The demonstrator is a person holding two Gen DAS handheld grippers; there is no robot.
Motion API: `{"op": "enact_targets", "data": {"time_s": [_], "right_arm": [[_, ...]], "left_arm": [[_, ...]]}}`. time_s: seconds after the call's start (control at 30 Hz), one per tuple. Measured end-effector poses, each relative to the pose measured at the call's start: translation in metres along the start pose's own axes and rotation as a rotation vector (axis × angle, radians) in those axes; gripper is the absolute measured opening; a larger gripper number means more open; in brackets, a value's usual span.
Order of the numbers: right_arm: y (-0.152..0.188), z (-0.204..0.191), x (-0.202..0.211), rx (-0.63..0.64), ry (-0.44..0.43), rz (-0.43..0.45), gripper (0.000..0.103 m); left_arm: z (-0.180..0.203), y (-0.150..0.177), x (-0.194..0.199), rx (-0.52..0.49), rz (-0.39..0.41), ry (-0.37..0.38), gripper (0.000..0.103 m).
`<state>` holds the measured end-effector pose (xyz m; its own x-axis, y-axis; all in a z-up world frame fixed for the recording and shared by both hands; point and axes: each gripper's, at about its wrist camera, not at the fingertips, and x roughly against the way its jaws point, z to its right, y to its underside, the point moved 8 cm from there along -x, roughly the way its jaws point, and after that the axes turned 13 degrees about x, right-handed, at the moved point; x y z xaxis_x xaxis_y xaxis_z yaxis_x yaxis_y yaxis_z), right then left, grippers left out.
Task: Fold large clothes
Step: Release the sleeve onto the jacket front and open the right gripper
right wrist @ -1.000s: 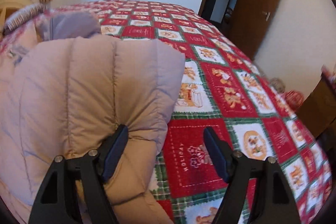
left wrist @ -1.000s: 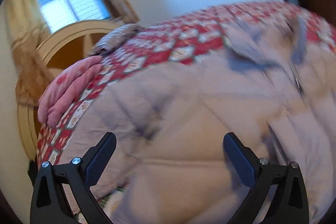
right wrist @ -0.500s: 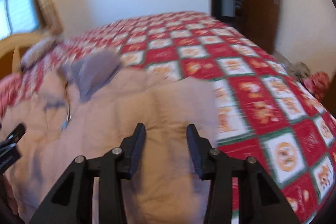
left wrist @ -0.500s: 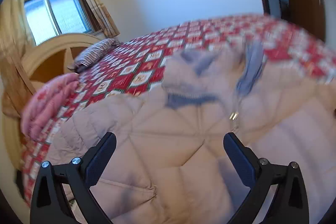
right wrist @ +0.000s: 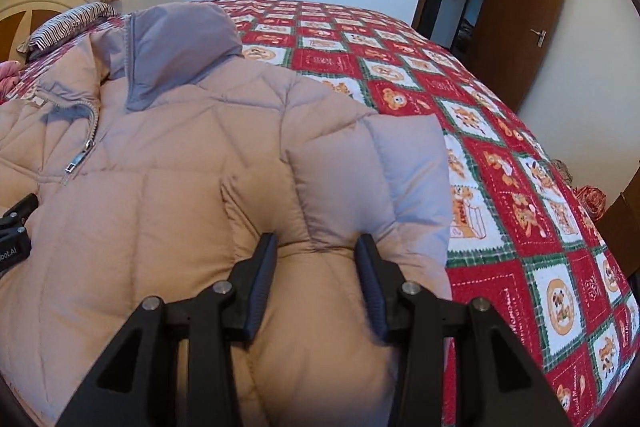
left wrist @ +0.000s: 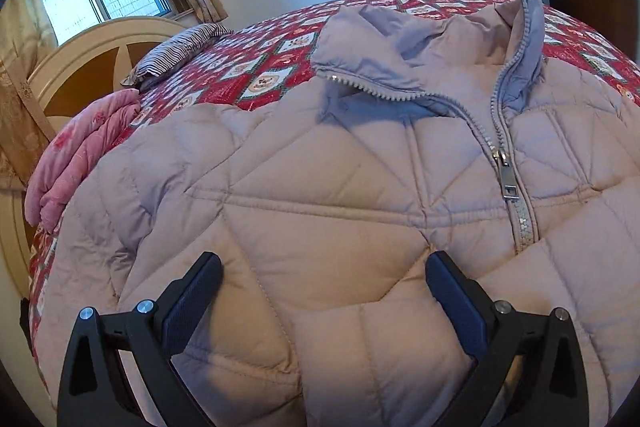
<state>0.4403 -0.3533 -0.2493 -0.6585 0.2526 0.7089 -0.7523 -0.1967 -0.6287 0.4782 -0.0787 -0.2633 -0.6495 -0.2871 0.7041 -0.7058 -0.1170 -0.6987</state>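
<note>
A beige quilted puffer jacket (left wrist: 320, 195) with a grey collar and a half-closed zipper (left wrist: 506, 179) lies front up on the bed. It also shows in the right wrist view (right wrist: 160, 187). My left gripper (left wrist: 322, 279) is wide open over the jacket's chest, holding nothing. My right gripper (right wrist: 316, 255) has its jaws partly closed around a puffy fold of the jacket's folded-in right sleeve (right wrist: 360, 171). The left gripper's edge shows at the far left of the right wrist view (right wrist: 14, 223).
The bed has a red, white and green patchwork quilt (right wrist: 500, 155). A striped pillow (left wrist: 180, 51), a pink folded blanket (left wrist: 76, 163) and a cream headboard (left wrist: 96, 47) are at the left. An open brown door (right wrist: 516, 23) stands at the right.
Both grippers have swung to face the jacket squarely. The right gripper narrowed from wide open and now pinches the sleeve fold. The left gripper stays wide open.
</note>
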Motion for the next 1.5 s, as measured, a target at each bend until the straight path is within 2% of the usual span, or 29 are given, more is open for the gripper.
{"op": "enact_targets", "data": {"time_s": [1.17, 1.27, 1.33, 1.4, 1.43, 1.47, 1.5], "right_arm": [[0.001, -0.007, -0.004, 0.061, 0.08, -0.017, 0.046], [0.001, -0.007, -0.004, 0.059, 0.076, -0.014, 0.046], [0.0, -0.007, -0.004, 0.056, 0.07, -0.015, 0.047], [-0.001, -0.005, -0.001, 0.049, 0.055, -0.01, 0.049], [-0.002, -0.004, 0.004, 0.042, 0.045, -0.003, 0.054], [-0.002, -0.002, 0.013, 0.037, 0.041, 0.006, 0.065], [-0.003, -0.001, 0.024, 0.029, 0.045, 0.024, 0.072]], "left_arm": [[-0.005, 0.001, -0.007, 0.02, -0.023, 0.031, 0.102], [-0.005, 0.0, -0.008, 0.024, -0.041, 0.044, 0.102], [-0.008, -0.003, -0.005, 0.008, -0.086, 0.089, 0.102], [-0.019, -0.01, 0.009, -0.054, -0.094, 0.113, 0.102], [-0.03, -0.014, 0.017, -0.049, -0.069, 0.102, 0.102], [-0.047, -0.021, 0.028, -0.028, -0.034, 0.094, 0.102], [-0.07, -0.028, 0.042, 0.008, 0.002, 0.11, 0.102]]}}
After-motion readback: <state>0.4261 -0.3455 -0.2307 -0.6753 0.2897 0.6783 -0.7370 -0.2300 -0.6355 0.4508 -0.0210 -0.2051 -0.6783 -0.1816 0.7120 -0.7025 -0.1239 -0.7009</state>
